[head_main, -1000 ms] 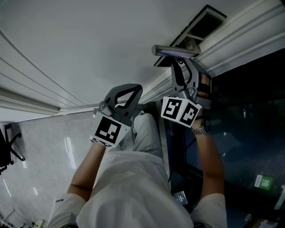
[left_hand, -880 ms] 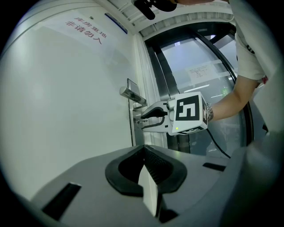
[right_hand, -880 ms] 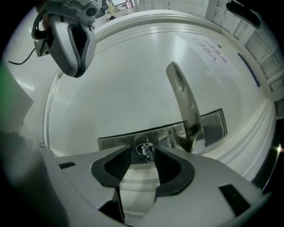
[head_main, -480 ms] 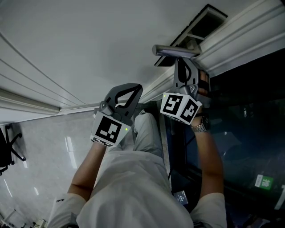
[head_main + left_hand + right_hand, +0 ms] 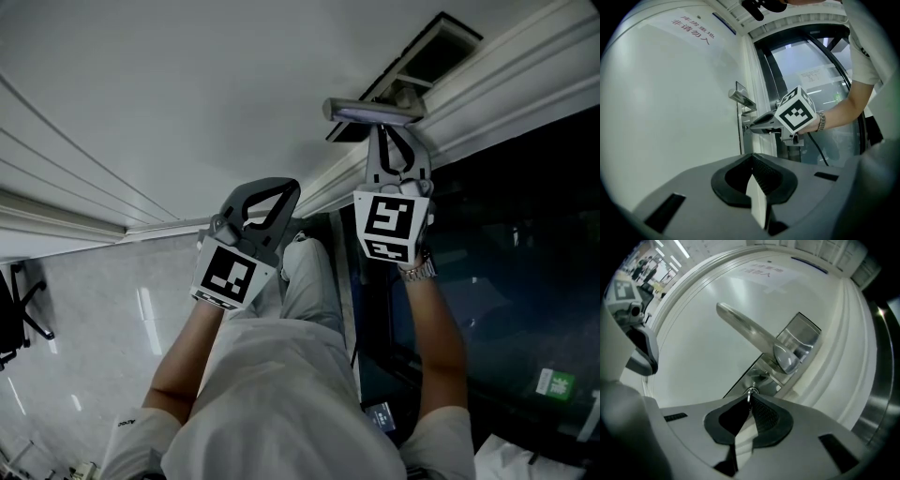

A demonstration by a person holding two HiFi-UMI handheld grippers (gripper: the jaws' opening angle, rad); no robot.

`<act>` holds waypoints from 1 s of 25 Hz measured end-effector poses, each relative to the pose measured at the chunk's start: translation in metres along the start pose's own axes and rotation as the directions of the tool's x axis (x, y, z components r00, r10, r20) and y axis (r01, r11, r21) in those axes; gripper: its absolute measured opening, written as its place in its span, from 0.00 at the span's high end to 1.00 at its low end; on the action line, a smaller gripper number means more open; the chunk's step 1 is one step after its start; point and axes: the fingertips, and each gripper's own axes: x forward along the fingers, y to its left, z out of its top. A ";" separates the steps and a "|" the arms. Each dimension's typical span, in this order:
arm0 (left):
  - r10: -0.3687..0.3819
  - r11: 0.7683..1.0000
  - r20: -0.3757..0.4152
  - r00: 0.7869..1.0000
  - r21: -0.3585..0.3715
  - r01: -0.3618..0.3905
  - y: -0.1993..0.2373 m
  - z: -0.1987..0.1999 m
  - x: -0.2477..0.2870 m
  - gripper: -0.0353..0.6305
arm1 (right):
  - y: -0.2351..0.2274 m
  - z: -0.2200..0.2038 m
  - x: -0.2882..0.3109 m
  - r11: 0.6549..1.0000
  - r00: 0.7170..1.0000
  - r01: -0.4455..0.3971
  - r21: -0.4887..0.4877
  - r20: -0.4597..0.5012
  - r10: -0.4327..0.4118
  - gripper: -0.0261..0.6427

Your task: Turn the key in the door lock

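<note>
Door: one white door [image 5: 187, 103] fills the wall ahead. One dark glass panel [image 5: 525, 234] stands just beside its frame.

Tools: two. The left tool [image 5: 752, 176] is pressed together on nothing and is held level, well apart from the lock. The right tool [image 5: 751, 401] is up against the lock. Its jaws have just been closing, and they now pinch the head of the key between their tips.

Lever handle: one metal lever handle [image 5: 750, 331] sticks out of the door just above the right tool and is not touched by it.

Lock plate: one lock plate [image 5: 764, 376] sits under the hub of the handle.

Key: one key [image 5: 751, 392] sits in the lock plate. Only its small metal head shows, at the very tip of the jaws.

Relation that matters: the key lies straight ahead of the right tool. Its long axis runs into the door along the same line the tool points. I judge that turning it calls for a roll of the right wrist about that line, with no push or sideways pull.

Nearer hand: the right, by far. The left tool hangs off to the side and seems to have no part in this step.

Risk: the grip is only on the edge of the head, so it could slip as the key is turned.
</note>
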 end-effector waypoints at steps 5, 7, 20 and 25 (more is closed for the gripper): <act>0.002 1.000 -0.001 1.000 -0.001 -0.002 0.002 -0.001 -0.001 0.94 | -0.004 -0.002 0.001 0.906 0.996 -0.090 0.413 0.049 0.077 0.93; 0.005 1.000 -0.004 1.000 -0.002 -0.005 0.003 -0.002 -0.002 0.94 | -0.005 -0.004 0.001 0.823 0.992 -0.124 0.554 0.070 0.102 0.93; 0.012 1.000 0.002 1.000 -0.001 -0.012 0.006 0.000 -0.003 0.94 | -0.008 -0.011 0.004 0.153 0.967 -0.228 0.962 0.205 0.152 0.93; 0.017 1.000 0.002 1.000 -0.002 -0.017 0.005 0.000 -0.005 0.94 | -0.008 -0.015 0.005 -0.120 0.956 -0.241 0.963 0.257 0.141 0.94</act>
